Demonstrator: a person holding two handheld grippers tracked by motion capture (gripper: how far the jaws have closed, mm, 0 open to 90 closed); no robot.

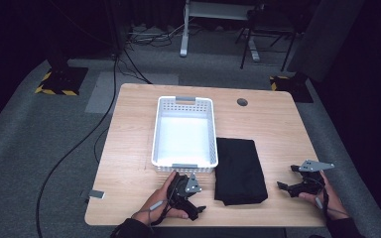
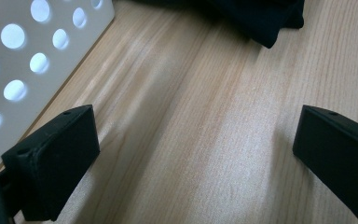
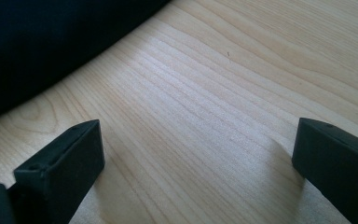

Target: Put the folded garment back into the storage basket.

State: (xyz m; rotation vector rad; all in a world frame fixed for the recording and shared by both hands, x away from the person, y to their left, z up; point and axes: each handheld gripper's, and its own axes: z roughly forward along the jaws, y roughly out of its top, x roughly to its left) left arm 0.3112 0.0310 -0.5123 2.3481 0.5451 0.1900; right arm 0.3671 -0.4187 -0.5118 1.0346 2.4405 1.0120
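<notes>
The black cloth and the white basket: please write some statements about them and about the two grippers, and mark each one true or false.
1. The black cloth lies folded on the table, just right of the white basket. True.
2. The basket holds the cloth. False: the basket is empty; the cloth lies beside it on the wood.
3. The left gripper has its fingers open, with only bare wood between them. True.
4. The right gripper is shut on a corner of the cloth. False: it is open above bare table, and the cloth lies further off.
5. The basket stands at the right edge of the table. False: it stands near the middle, left of the cloth.
</notes>
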